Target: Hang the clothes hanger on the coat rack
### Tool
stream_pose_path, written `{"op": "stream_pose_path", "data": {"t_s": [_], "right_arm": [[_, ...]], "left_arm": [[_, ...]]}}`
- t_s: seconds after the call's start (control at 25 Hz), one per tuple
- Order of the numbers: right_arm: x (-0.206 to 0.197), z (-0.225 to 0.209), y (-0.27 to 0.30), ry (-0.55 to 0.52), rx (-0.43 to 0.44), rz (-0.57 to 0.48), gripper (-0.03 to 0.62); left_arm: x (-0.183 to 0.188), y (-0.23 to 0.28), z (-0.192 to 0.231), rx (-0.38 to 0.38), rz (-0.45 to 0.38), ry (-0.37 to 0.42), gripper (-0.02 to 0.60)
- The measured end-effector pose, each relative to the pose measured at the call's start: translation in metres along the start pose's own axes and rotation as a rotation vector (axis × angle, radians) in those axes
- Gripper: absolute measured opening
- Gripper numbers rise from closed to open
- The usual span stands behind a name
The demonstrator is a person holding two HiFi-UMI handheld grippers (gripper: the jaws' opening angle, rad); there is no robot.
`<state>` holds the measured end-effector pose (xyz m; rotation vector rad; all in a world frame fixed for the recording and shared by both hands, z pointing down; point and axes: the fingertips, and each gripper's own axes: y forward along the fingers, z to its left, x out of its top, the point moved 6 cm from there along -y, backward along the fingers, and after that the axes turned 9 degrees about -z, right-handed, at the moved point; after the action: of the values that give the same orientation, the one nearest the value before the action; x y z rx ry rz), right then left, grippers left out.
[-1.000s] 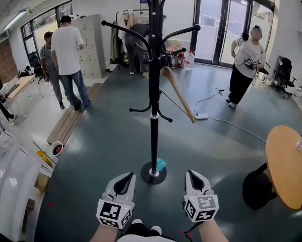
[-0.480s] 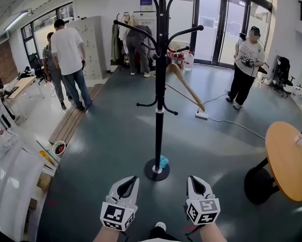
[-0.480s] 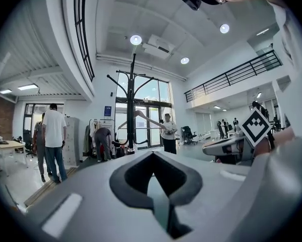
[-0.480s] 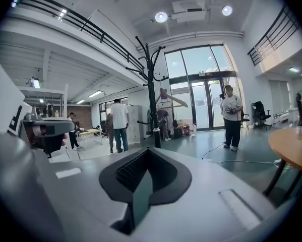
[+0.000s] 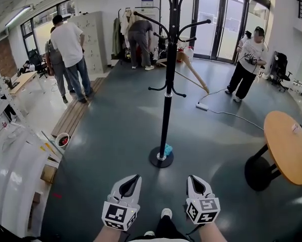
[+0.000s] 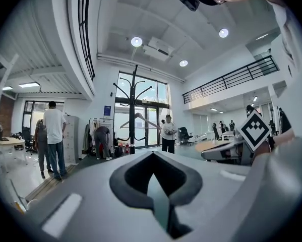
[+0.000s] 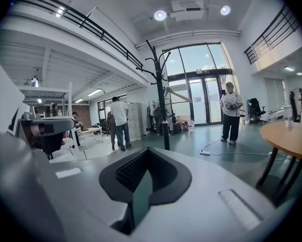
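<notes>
Compared with a second ago, the black metal coat rack (image 5: 167, 110) is seen from further off and more of the floor shows in front of its base, so ground seems to have been given up rather than gained. Both grippers are kept low and close to the body, same as before.

Head view: the light wooden clothes hanger (image 5: 194, 72) is hooked on one of the rack's upper right arms and dangles tilted, one end pointing down to the right. Pretty sure that means the hanging is already done, which would explain why nothing is being carried. The left gripper (image 5: 133, 177) and right gripper (image 5: 191, 178) are held side by side, pointing at the rack, well apart from the hanger. A round wooden table (image 5: 287, 150) is off to the right, out of the way.

Left gripper view: the jaws are pressed together with nothing caught between them. The coat rack (image 6: 134, 105) and the hanger (image 6: 138, 115) are seen far beyond the fingertips, small in the background.

Right gripper view: same deal, the jaws are closed tight on nothing. The hanger (image 7: 178, 93) is seen up on the coat rack (image 7: 163, 115), way past the fingers, no contact at all.
</notes>
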<state>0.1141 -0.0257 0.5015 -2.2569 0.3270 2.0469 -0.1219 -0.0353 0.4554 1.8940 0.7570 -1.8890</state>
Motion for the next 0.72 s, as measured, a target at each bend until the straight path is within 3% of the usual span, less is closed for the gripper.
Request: {"op": "stream_pose_path", "data": {"t_s": [0.24, 0.72], "right_arm": [[0.003, 0.031, -0.041, -0.006, -0.014, -0.011, 0.026], [0.015, 0.04, -0.081, -0.028, -0.009, -0.047, 0.026]], "left_arm": [[0.01, -0.035, -0.009, -0.018, -0.022, -0.01, 0.0], [0.034, -0.059, -0.042, -0.021, -0.062, 0.016, 0.0]]}}
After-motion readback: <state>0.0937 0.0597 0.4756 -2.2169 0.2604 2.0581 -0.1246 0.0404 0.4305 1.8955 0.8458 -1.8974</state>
